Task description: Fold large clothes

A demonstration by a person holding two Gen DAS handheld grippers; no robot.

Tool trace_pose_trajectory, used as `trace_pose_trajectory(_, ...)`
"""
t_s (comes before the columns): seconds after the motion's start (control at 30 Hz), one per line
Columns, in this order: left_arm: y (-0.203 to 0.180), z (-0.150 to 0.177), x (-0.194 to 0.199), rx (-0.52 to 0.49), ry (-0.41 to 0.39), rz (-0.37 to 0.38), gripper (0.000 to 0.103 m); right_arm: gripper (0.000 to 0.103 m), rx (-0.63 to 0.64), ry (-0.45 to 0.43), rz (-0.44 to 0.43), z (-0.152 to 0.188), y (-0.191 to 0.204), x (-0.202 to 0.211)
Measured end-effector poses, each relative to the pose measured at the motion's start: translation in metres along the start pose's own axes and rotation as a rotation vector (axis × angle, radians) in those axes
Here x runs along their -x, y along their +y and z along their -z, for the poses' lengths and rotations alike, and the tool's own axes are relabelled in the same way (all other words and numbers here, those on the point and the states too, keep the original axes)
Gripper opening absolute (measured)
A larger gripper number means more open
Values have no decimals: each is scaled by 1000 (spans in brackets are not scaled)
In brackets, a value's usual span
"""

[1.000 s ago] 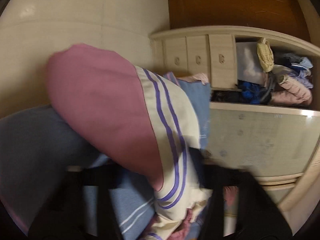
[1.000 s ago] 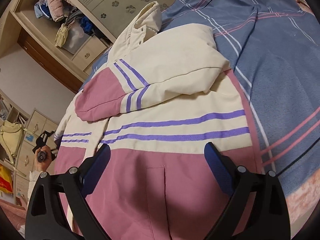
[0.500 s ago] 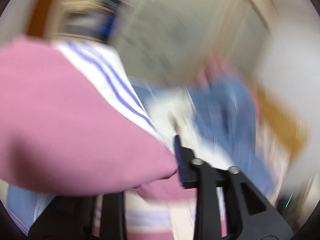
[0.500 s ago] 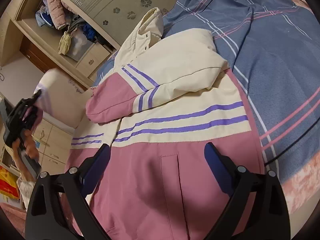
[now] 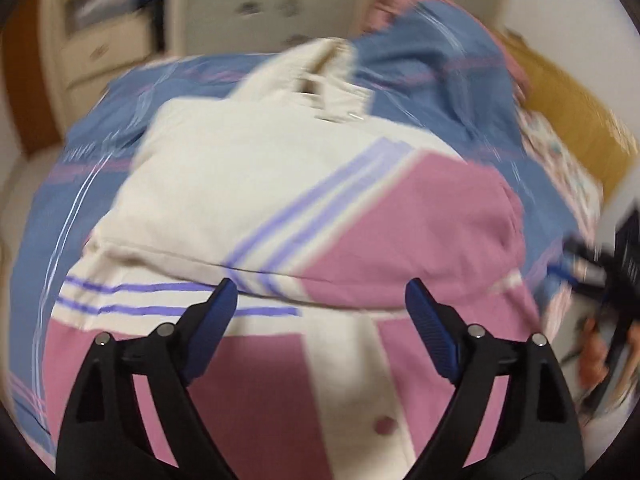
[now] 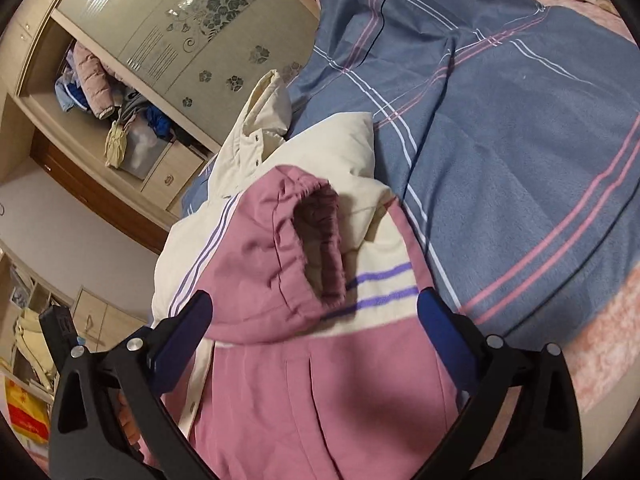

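Observation:
A pink and cream padded jacket with purple stripes [image 5: 280,216] lies on the bed, front up; it also shows in the right wrist view [image 6: 320,392]. Its near sleeve [image 5: 400,224] is folded across the chest, and its pink cuff opening [image 6: 320,240] faces the right gripper. My left gripper [image 5: 320,300] is open and empty just above the jacket's lower front. My right gripper [image 6: 316,320] is open and empty over the pink hem side, below the cuff. The left view is motion-blurred.
The jacket lies on a blue plaid bedspread [image 6: 500,120]. A cream wardrobe with a patterned sliding door [image 6: 208,28] and an open shelf of piled clothes [image 6: 104,92] stands behind the bed. The other gripper shows at the left view's right edge [image 5: 616,272].
My left gripper swung the held sleeve over the jacket's chest and let it go; it is now open. The sleeve now lies across the other folded sleeve. My right gripper stayed open, almost still.

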State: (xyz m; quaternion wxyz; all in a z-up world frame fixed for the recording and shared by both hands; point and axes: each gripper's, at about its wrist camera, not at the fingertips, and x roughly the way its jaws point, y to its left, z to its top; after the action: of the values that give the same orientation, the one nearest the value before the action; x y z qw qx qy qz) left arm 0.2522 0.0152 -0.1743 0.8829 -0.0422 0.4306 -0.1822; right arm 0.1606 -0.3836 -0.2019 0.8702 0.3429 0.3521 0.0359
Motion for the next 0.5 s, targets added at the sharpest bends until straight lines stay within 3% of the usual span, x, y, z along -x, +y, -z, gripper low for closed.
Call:
trace_pose_trajectory(0.1,62,-9,-20,284,29,18,89,102,-15,25,35,-12,-1,-30)
trace_pose_trajectory(0.2,107,-12,-43,465,48,-14,89,102,-43,104,-36,-17,6,-59)
trace_pose_trajectory(0.23,119,-12,-48,500,46,-20,89,94,-43,114,-51,-18,13,-65)
trace_pose_trajectory(0.27,129,-13,-57,535,45,-12,89,76,-22,122,-42,-19,23,-70)
trace_pose_trajectory(0.3,138,-16,-64,566,39,2,89,66,23,125,-8,-21,35,-74)
trace_pose_trajectory(0.33,147,-15,-65,588,27,13,89,47,67,126,9,-24,46,-78)
trace_pose_trajectory(0.37,152,-17,-66,611,10,18,87,37,108,124,18,-28,59,-82)
trace_pose_trajectory(0.43,166,-20,-67,660,-21,11,81,25,149,127,-14,-37,81,-90)
trace_pose_trajectory(0.5,175,-24,-69,705,-46,-3,70,22,193,115,-25,-47,103,-99)
